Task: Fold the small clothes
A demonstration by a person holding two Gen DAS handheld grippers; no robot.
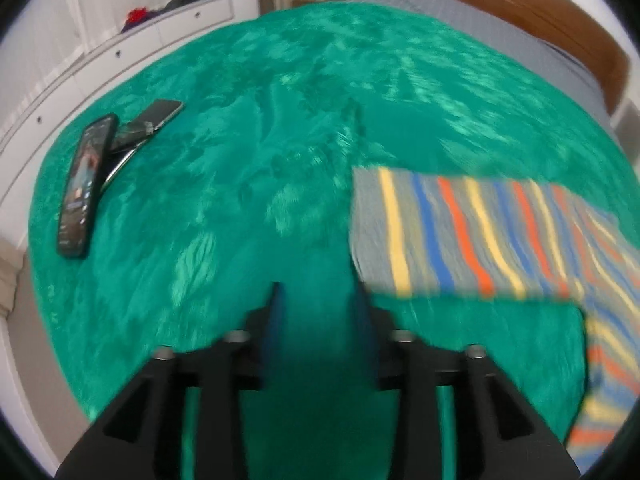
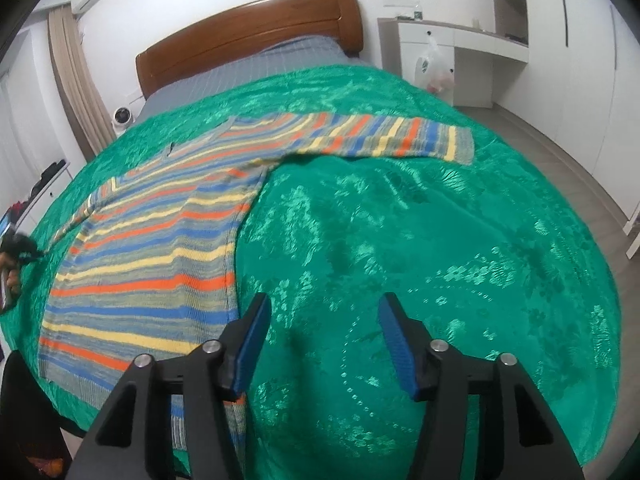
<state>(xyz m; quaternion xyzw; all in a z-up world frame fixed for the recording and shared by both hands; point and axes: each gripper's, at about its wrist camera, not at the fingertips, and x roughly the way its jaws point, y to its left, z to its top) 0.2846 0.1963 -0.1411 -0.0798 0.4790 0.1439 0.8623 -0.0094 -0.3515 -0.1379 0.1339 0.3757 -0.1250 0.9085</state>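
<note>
A striped sweater (image 2: 160, 248) in grey, yellow, blue and orange lies flat on the green blanket (image 2: 400, 240), with one sleeve (image 2: 384, 138) stretched out to the right. In the left wrist view its other sleeve (image 1: 460, 232) lies to the right of my left gripper (image 1: 318, 296), which is open and empty above the blanket (image 1: 240, 160). My right gripper (image 2: 324, 308) is open and empty just right of the sweater's side edge near the hem.
Two phones (image 1: 86, 184) lie on the blanket's left side. A wooden headboard (image 2: 248, 36) and grey sheet (image 2: 240, 76) are at the far end. White drawers (image 1: 120, 48) stand left, a white desk (image 2: 452, 40) right, and a small camera (image 2: 122, 117) beside the bed.
</note>
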